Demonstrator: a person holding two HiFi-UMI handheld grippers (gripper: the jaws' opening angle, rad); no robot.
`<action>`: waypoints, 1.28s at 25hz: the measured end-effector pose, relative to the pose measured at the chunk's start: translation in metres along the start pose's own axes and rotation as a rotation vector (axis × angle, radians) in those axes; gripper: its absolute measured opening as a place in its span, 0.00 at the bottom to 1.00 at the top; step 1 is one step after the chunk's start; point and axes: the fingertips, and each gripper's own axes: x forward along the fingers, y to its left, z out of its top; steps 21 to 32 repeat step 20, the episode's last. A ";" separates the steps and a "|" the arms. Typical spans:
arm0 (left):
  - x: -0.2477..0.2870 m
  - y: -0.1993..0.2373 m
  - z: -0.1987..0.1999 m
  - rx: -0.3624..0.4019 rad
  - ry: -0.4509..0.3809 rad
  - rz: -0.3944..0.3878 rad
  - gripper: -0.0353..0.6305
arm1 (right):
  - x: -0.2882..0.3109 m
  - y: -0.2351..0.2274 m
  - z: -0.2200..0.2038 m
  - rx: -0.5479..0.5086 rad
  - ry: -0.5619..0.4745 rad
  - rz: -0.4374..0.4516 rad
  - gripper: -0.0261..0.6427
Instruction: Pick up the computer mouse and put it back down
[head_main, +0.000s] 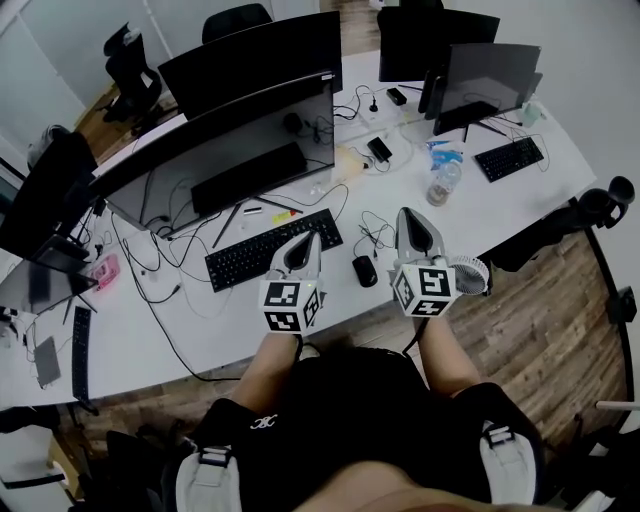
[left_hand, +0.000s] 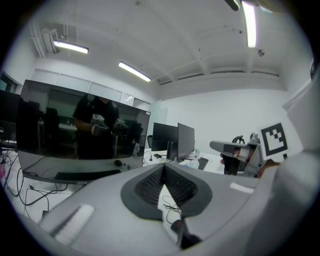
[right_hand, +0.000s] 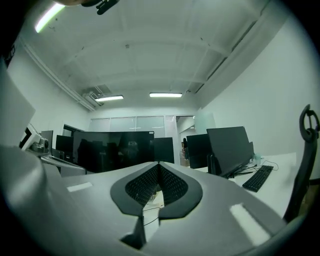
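An open-plan office is shown. A long white desk (head_main: 230, 320) is lined with dark monitors (head_main: 250, 60), among them a wide curved monitor (head_main: 225, 150). Black keyboards (head_main: 272, 250) are laid in front of them, with a computer mouse (head_main: 365, 270) set beside one. Loose cables (head_main: 150, 265) are strewn across the desktop. Black office chairs (head_main: 130, 65) are drawn up at the far side, a wooden floor (head_main: 560, 320) is seen below, and strip lights (left_hand: 134, 71) are mounted on the white ceiling.

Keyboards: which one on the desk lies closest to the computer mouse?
The keyboard in front of the large curved monitor, just left of the mouse. The keyboard at the far right sits much farther away.
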 end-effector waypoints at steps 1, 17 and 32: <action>0.000 0.000 0.001 0.002 -0.003 -0.001 0.13 | 0.000 0.001 -0.001 0.003 0.000 -0.002 0.04; -0.003 0.001 0.003 0.002 -0.002 -0.010 0.13 | 0.003 0.020 0.002 0.022 -0.009 0.041 0.04; -0.004 0.004 0.002 0.002 -0.005 -0.008 0.13 | 0.003 0.023 -0.002 0.026 -0.001 0.043 0.05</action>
